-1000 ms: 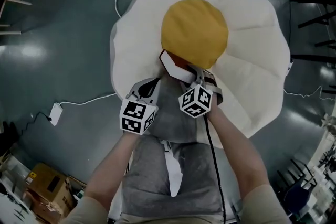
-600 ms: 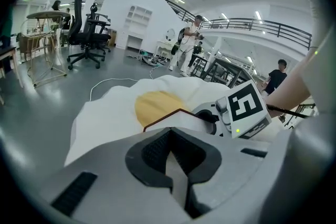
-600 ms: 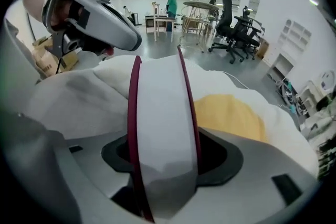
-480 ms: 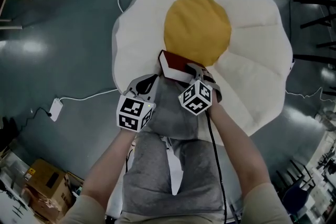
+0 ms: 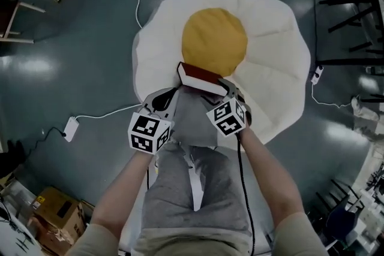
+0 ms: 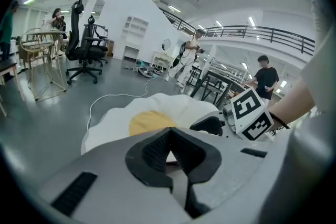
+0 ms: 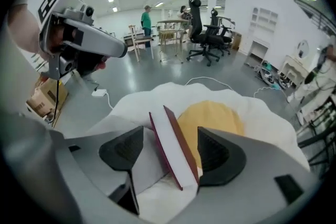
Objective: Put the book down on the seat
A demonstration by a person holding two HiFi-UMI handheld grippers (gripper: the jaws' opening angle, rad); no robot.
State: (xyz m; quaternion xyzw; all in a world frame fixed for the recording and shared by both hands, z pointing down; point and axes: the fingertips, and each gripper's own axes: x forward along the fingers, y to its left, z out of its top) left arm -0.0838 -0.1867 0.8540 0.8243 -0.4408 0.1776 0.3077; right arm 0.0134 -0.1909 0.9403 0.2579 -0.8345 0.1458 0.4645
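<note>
Right gripper (image 7: 170,135), its jaws just opened wide, frames the book (image 7: 176,162), which stands tilted on edge between the black ribbed pads, nearer the right-hand one and not squeezed. Its lower edge meets the seat (image 5: 270,57), a puffy white cushion shaped like a fried egg, just beside the round yellow centre (image 5: 214,39). The book has stiff maroon covers and a smooth white block of pages. Left gripper (image 6: 170,150), with its jaws closed together and nothing between them, hangs beside it above the glossy grey floor (image 5: 72,39).
</note>
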